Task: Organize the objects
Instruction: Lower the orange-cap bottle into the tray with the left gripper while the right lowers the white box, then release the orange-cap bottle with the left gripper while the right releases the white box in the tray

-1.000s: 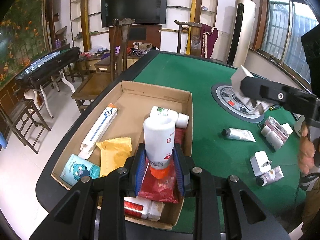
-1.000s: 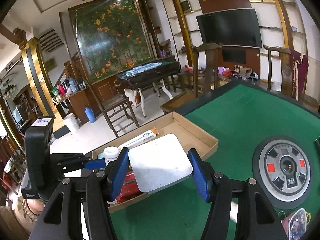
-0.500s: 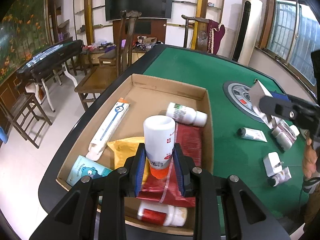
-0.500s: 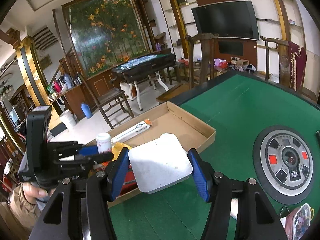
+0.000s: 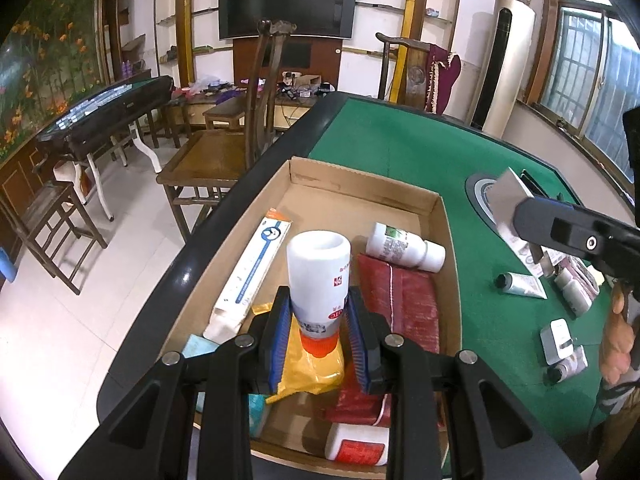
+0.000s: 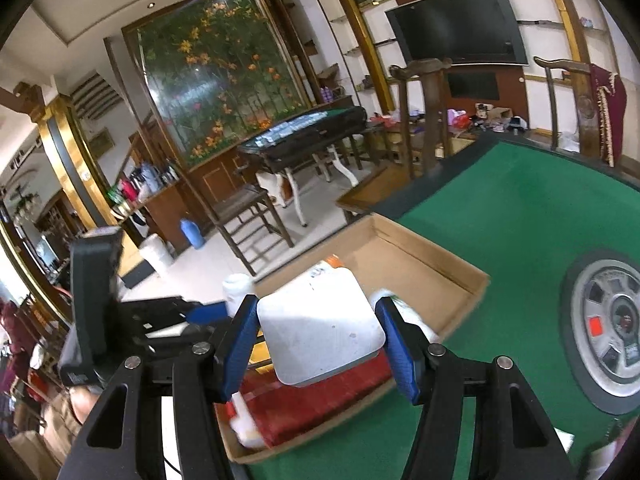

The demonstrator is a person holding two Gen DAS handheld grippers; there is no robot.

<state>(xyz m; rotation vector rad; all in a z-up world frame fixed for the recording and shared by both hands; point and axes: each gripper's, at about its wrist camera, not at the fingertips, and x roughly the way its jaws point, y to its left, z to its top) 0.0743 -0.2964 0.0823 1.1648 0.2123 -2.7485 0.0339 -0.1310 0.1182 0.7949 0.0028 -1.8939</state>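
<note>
Green felt table (image 5: 400,152) carries a cardboard box (image 5: 362,184) of bottles and packets; left gripper (image 5: 320,334) pinches a white bottle (image 5: 319,276), right gripper (image 6: 320,344) pinches a white slab (image 6: 320,340).

The left claw (image 5: 319,334) clamps a white bottle (image 5: 319,280), orange cap down, above the cardboard box (image 5: 362,188).

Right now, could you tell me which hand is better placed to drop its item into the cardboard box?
Left, probably: its white bottle already hangs over the cardboard box, whereas the right's white square block sits nearer the box's edge.
</note>
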